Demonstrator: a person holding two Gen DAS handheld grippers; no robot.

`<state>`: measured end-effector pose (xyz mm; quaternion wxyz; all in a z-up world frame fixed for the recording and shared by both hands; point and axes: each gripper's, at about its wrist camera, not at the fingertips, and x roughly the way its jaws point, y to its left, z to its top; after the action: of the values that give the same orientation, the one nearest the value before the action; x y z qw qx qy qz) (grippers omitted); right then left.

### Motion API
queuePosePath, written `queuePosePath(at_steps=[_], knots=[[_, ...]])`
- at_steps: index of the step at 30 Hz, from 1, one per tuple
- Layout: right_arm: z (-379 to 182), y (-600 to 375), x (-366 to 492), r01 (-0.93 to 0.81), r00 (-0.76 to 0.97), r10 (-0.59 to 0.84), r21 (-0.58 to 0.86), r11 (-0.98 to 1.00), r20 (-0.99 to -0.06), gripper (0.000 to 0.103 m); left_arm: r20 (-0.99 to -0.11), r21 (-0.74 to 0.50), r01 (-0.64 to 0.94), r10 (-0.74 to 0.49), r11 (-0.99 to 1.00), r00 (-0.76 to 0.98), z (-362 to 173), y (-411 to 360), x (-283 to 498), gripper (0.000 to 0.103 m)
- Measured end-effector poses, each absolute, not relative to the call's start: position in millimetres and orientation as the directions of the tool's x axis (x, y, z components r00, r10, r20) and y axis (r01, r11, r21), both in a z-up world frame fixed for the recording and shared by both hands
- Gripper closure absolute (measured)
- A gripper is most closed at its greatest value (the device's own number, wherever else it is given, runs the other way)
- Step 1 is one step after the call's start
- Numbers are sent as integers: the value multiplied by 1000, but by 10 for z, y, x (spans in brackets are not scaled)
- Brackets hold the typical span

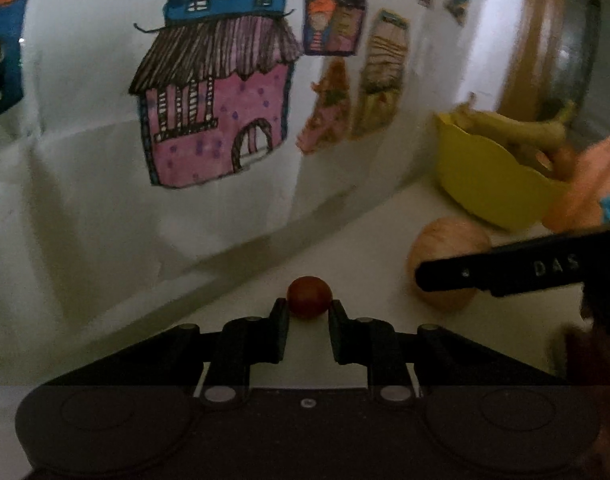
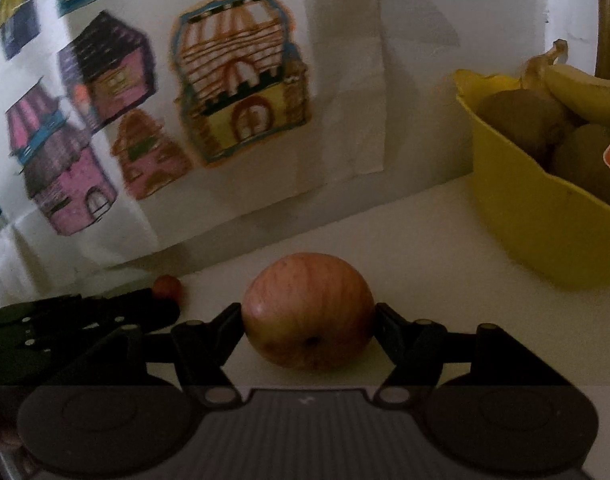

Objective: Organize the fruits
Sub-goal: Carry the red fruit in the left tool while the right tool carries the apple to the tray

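Observation:
In the left wrist view my left gripper is shut on a small round red fruit, held at the fingertips just over the white tabletop. Right of it lies a pinkish apple, crossed by a black finger of my right gripper. In the right wrist view my right gripper is shut on that apple, a pad pressing each side. The left gripper with the red fruit shows at the left. A yellow bowl at the right holds kiwis and a banana.
Paper sheets with coloured drawings of houses hang on the white wall right behind the table. The yellow bowl stands by the wall. A person's hand shows at its right rim. A wooden and metal object stands behind it.

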<state>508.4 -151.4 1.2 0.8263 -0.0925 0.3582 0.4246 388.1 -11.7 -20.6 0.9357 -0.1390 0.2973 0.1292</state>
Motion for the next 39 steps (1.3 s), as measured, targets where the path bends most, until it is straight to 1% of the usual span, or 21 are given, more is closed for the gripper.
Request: queuePosePath(at_steps=[5,9,14,19,22,27,31,34,36,39], knots=[[11,-1521,4734,-757,385,624,154,634,-680,29,-598,-191,-267,103,945,795,-199,-52,3448,81],[-8,-1475,4314,-748,407,600,126,652,-688,29,-615,-209,-263,83,942,784,-181,2,3128,81],[-83,-1440,3642,-730,443,593,113,674,-672,29,-626,-207,-225,48,952,778,-138,73,2607,83],[-94,-1543,3204,-712,478,581,97,696,-659,29,-638,-207,-173,1,963,770,-142,114,2282,83],[-70,-1558,2990,-696,493,576,102,711,-652,29,-629,-212,-159,-10,964,777,-148,149,2207,83],[-119,-1593,2880,-658,551,551,80,749,-627,29,-621,-208,-136,-23,969,784,-172,115,2298,78],[-158,-1598,2828,-633,581,542,80,770,-607,29,-608,-211,-111,-42,971,793,-184,71,2356,76],[-182,-1621,2816,-616,596,545,100,782,-590,29,-602,-215,-90,-59,972,797,-190,62,2420,72],[-202,-1641,2803,-605,605,546,111,789,-580,29,-599,-209,-89,-55,974,799,-193,71,2455,70],[-228,-1646,2776,-589,625,538,111,801,-565,29,-596,-207,-103,-42,973,802,-198,96,2500,70]])
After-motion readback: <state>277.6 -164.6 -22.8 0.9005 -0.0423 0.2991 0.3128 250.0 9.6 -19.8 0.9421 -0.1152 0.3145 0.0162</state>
